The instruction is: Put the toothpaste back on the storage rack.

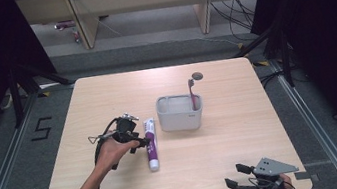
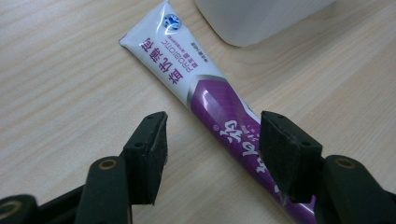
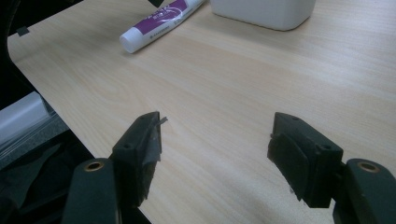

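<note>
both tools (image 1: 139, 143) (image 1: 234, 175) gape, left one straddling the toothpaste tube (image 2: 219, 102)

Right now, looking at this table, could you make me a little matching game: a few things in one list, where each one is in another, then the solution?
Things:
1. toothpaste tube
2. toothbrush
3. left gripper
4. right gripper

Places:
A. standing in the white container
B. near the table's front right corner, open
C. lying flat, left of the container
D. open over the tube's purple part

Pairs: 1-C, 2-A, 3-D, 4-B
</note>
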Action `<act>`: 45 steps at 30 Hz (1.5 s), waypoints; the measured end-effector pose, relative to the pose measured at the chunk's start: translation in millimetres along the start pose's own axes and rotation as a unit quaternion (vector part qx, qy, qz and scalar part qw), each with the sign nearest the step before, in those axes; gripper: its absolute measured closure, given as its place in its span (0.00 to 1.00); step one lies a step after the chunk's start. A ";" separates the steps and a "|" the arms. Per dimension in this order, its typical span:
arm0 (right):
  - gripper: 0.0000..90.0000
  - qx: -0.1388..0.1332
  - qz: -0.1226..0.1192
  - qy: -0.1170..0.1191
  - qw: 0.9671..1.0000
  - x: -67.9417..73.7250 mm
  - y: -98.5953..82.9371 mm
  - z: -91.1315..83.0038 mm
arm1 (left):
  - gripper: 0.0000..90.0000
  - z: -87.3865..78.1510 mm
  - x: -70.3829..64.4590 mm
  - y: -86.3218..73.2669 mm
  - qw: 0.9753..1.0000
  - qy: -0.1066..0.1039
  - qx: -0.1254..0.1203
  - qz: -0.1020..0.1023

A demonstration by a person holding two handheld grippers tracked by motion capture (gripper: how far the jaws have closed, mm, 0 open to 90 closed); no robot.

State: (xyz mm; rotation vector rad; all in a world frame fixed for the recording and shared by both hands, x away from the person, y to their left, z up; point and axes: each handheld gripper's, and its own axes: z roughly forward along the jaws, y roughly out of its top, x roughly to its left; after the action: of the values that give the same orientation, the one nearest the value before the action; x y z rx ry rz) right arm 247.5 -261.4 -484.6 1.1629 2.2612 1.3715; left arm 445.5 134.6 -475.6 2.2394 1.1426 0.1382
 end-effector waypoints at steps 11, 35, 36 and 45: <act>0.38 0.001 -0.003 -0.003 1.000 -0.5 -0.1 -0.2 | 0.46 5.7 0.7 3.7 0.999 -0.013 0.031 -0.013; 0.38 0.004 -0.003 0.002 1.000 0.0 0.0 -0.6 | 0.49 19.9 -8.6 18.4 0.997 -0.011 0.070 -0.021; 0.38 0.004 -0.001 0.002 1.000 0.3 0.0 -0.8 | 0.49 20.0 -8.4 19.1 0.997 -0.008 0.072 -0.020; 0.38 0.001 -0.005 -0.001 1.000 0.0 0.0 -0.8 | 0.46 26.2 -12.7 23.1 0.996 0.004 0.081 -0.041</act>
State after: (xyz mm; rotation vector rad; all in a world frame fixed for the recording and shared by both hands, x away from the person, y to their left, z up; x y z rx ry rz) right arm 247.1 -261.8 -484.2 1.1506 2.2650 1.3631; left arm 463.1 102.4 -481.4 2.3296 1.2885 0.0208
